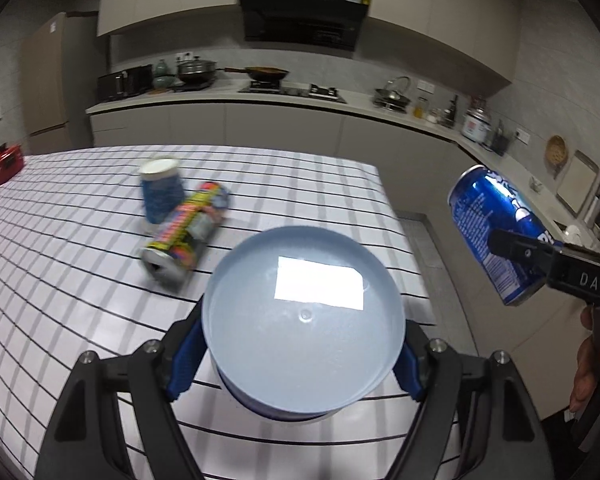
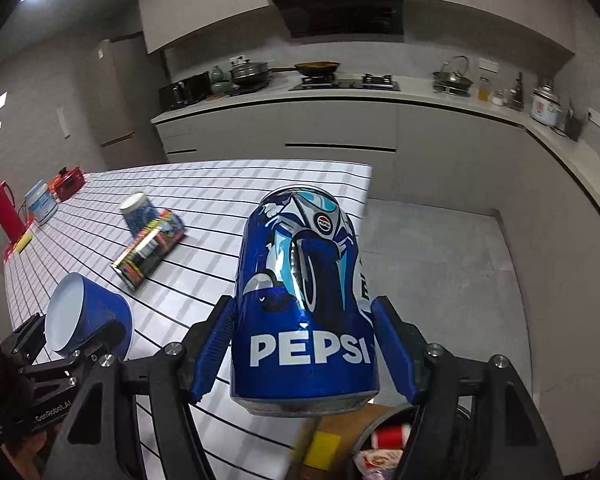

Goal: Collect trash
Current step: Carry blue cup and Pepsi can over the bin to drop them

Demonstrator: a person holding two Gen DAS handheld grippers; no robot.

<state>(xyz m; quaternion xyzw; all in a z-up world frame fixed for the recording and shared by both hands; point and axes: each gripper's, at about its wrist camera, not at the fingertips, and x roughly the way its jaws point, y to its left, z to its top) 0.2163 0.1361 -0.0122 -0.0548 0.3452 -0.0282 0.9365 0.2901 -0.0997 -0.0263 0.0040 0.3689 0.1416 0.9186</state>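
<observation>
Kitchen backdrop: pale cabinets, a black range hood point(image 1: 304, 16) at 12 o'clock, pans on the hob below it.

Item 1. Surface point(image 1: 60, 280): white cloth with a dark grid, filling the left and centre of both views; its right edge falls away to grey floor.

Item 2. Red pot point(image 1: 5, 162), far left edge of the surface at 9 o'clock in the left wrist view; in the right wrist view a red flask point(image 2: 2, 208) and a pale container point(image 2: 40, 200) stand near it.

Item 3. Paper cup point(image 1: 160, 190), blue-patterned, upside down at 11 o'clock, touching item 4.

Item 4. Multicoloured can point(image 1: 188, 232), lying on its side just right of the cup (blurred).

Item 5. Blue cup point(image 1: 300, 320), grasped between the blue pads of the left claw point(image 1: 300, 354), its pale base toward the camera, held over the near edge of the surface.

Item 6. Pepsi can point(image 2: 306, 300), blue, clenched in the right claw point(image 2: 300, 354), held off the surface's right edge above the floor; seen at 3 o'clock from the left wrist.

Item 7. Trash bin point(image 2: 384, 452), at 6 o'clock beneath the can, wrappers visible inside (only partly in view).
</observation>
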